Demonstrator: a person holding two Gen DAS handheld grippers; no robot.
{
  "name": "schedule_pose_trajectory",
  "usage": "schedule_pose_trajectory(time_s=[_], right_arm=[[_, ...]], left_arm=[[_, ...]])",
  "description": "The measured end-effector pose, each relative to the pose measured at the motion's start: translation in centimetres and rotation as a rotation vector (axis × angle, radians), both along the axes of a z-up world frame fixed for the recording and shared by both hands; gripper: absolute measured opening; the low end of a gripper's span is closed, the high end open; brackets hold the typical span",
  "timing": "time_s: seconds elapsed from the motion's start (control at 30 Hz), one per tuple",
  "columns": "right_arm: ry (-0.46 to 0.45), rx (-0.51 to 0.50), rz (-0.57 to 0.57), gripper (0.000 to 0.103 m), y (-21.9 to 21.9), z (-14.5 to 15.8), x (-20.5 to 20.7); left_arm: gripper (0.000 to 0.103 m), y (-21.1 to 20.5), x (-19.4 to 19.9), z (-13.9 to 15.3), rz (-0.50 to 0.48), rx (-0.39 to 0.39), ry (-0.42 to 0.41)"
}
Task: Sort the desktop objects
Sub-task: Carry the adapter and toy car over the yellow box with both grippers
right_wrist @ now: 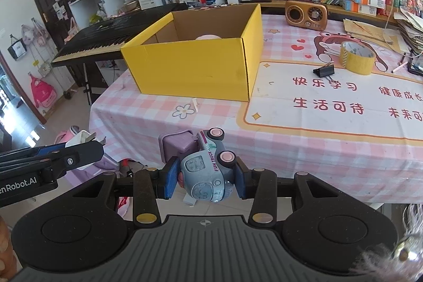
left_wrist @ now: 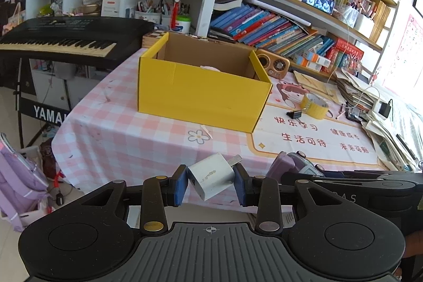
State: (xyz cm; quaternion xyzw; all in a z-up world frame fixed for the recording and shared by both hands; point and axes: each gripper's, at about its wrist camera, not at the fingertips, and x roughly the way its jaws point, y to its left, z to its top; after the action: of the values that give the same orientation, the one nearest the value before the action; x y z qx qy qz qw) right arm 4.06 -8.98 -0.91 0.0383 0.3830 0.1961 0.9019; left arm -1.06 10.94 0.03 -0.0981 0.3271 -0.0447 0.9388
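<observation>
Currently both grippers are loaded and held in the air short of the near edge of the desk (left_wrist: 111,134), which is covered in a pink and white checked cloth. At lower centre of the left wrist view, the left gripper (left_wrist: 210,183) is closed on a small white plug-in charger (left_wrist: 211,177), tilted, with its metal prongs pointing up and to the right; the blue pads press its two sides. At lower centre of the right wrist view, the right gripper (right_wrist: 205,177) is closed on a pale blue toy truck (right_wrist: 206,171) with pink wheel hubs and the words FUN TRUCK on its side; a lilac block is attached at its far end. An open yellow cardboard box (left_wrist: 201,94) stands on the desk at the centre of both views, well beyond the grippers, and something pale and rounded shows just above its front wall inside. To the right of the box, at middle right of the frame, a black binder clip (right_wrist: 323,70) lies just beside a roll of yellow tape (right_wrist: 357,58), and a small brown radio (right_wrist: 306,11) sits behind them. The step in hand appears to be carrying the two picked items to the box. The next move likely calls for lifting each item over the front wall, then opening above the box interior, one gripper at a time so they do not collide
</observation>
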Motion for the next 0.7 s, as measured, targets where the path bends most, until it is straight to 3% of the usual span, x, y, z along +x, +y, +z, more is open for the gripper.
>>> schedule_pose_trajectory(time_s=[0.4, 0.7], right_arm=[[-0.017, -0.003, 0.003, 0.04, -0.1, 0.8, 1.2], [-0.086, 0.003, 0.043, 0.04, 0.2, 1.9, 4.1]], left_arm=[[0.035, 0.1, 0.9, 0.1, 0.007, -0.007, -0.004], [0.035, 0.1, 3.9, 0.8, 0.03, 0.007, -0.03]])
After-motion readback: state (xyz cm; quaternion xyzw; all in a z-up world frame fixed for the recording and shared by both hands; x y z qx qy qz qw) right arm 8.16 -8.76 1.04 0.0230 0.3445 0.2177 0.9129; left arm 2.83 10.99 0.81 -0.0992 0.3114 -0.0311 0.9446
